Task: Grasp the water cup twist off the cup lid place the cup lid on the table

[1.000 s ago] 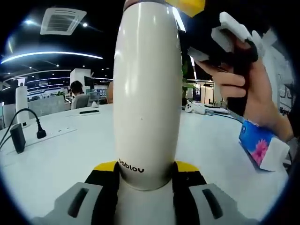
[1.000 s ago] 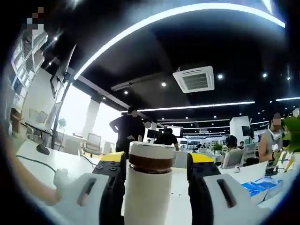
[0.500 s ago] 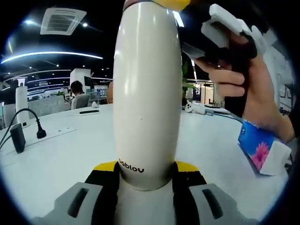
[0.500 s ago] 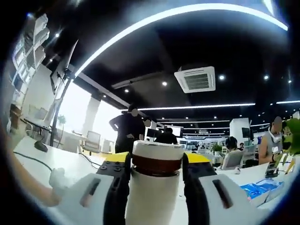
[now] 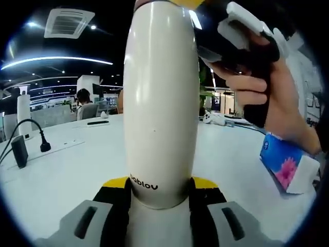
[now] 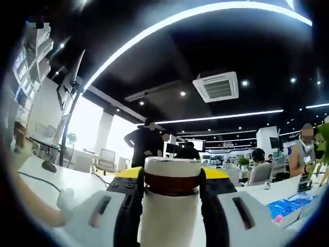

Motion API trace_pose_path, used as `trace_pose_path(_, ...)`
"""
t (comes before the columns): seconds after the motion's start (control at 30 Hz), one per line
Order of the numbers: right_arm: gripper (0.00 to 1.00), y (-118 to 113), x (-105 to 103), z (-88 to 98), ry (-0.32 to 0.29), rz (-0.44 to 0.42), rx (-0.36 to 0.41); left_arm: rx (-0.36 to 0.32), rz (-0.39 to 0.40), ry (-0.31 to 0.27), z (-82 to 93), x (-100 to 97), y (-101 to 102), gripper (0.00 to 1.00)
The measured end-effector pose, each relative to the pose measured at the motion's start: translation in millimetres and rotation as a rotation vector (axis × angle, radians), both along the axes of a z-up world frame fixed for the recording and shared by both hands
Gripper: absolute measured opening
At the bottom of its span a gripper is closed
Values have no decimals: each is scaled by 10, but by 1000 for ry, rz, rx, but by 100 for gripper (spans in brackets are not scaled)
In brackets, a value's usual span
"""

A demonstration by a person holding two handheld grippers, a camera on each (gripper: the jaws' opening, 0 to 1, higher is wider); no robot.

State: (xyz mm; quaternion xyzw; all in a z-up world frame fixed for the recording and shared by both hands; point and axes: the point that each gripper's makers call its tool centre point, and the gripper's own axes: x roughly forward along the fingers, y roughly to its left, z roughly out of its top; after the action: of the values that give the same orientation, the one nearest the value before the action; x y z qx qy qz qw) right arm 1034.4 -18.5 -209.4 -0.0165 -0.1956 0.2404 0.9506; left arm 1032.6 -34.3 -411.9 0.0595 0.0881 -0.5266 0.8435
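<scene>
Right tongs (image 6: 172, 177) tighter around lid (image 6: 172, 169)

- White table (image 5: 72, 170): broad, curved top extending to the far edge.
- Black power adapter (image 5: 19, 151), standing near the left edge, with a black cable and plug (image 5: 44, 145) just beside it.
- Blue tissue pack (image 5: 286, 167) with a pink flower print, at the right.
- Small white objects (image 5: 213, 119) near the far edge; not identifiable.
</scene>
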Motion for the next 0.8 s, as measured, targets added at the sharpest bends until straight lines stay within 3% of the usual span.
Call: trace_pose_path(0.8,45,59,-22,22,-7,349,83,2,-8,1,-2,4,14,45)
